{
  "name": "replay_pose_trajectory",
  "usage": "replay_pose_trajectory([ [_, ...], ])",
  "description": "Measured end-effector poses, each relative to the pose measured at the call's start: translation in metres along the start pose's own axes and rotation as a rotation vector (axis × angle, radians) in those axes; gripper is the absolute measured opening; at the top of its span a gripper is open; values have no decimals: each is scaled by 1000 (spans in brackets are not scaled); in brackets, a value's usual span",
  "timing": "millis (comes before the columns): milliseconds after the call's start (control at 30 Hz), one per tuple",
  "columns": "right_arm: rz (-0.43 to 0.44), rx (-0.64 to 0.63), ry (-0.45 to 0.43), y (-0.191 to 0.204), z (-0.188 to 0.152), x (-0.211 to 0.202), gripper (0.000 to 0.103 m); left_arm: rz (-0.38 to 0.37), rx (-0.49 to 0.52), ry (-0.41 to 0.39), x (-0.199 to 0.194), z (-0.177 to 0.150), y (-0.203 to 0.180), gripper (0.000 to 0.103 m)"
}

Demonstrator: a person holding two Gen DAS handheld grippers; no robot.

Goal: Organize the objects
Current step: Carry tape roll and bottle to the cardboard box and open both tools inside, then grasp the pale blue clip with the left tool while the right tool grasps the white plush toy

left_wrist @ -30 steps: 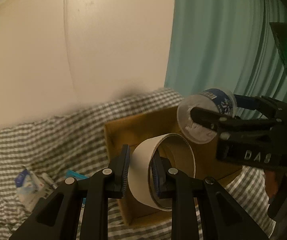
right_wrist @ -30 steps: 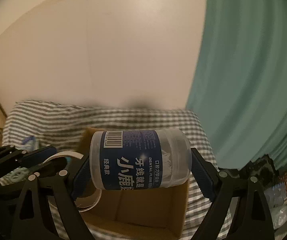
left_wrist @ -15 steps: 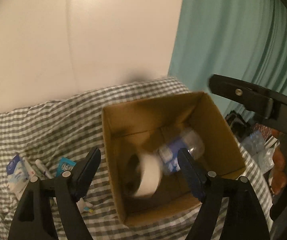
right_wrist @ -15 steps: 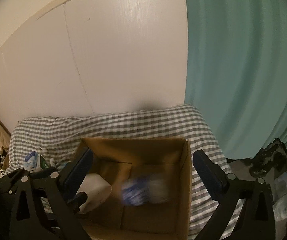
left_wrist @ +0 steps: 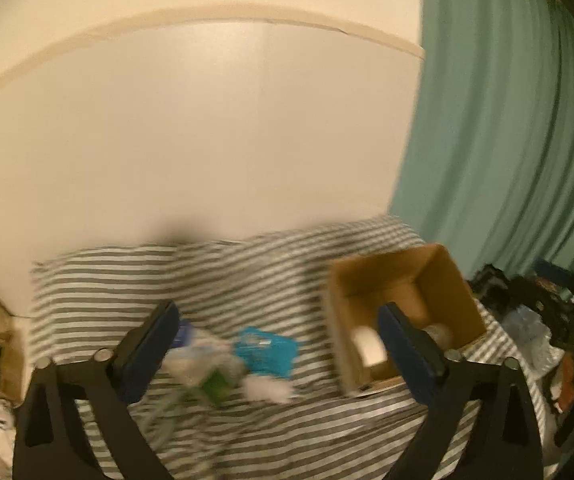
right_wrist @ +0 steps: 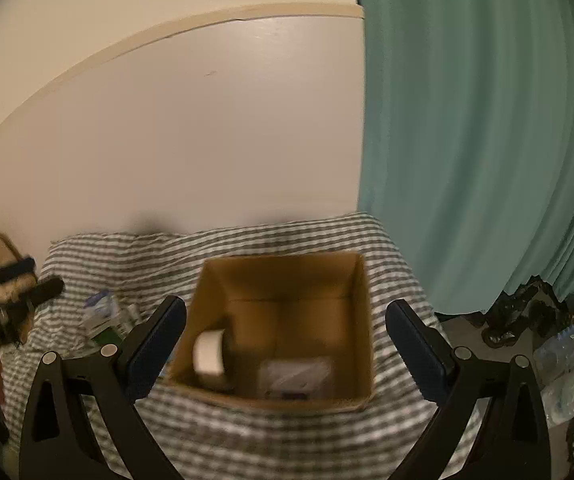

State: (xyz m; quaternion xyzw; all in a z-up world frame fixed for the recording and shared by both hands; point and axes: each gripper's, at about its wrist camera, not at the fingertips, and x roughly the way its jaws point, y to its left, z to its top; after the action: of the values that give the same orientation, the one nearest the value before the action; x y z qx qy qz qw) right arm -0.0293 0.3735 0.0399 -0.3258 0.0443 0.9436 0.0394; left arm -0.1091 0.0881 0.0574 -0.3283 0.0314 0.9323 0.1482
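Cardboard box (right_wrist: 287,280) holds tape roll (right_wrist: 209,350); only left view shows blue packet (left_wrist: 265,346); both jaws released.

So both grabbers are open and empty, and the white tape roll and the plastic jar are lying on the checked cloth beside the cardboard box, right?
Not quite: the right wrist view shows the tape roll and the jar inside the cardboard box, not beside it. Both grippers, left and right, are open and empty.

cream wall (right_wrist: 191,140), teal curtain (right_wrist: 487,140), checked bedcover (right_wrist: 295,240), dim warm light
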Motion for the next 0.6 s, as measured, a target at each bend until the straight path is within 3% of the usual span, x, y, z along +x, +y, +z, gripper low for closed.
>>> replay_pose_trajectory([
  [133,17,-19,-21,34,-11,-16,103,81,-4,-39,-31,-15,49,103],
  [267,54,-52,-43,80,-19,-17,103,161,-16,-30,-42,-39,96,103],
  [500,88,-221,-25,172,-48,13,103,216,-93,51,-7,-93,153,103],
  [600,108,-245,15,197,-60,37,103,195,-105,91,17,-113,162,103],
])
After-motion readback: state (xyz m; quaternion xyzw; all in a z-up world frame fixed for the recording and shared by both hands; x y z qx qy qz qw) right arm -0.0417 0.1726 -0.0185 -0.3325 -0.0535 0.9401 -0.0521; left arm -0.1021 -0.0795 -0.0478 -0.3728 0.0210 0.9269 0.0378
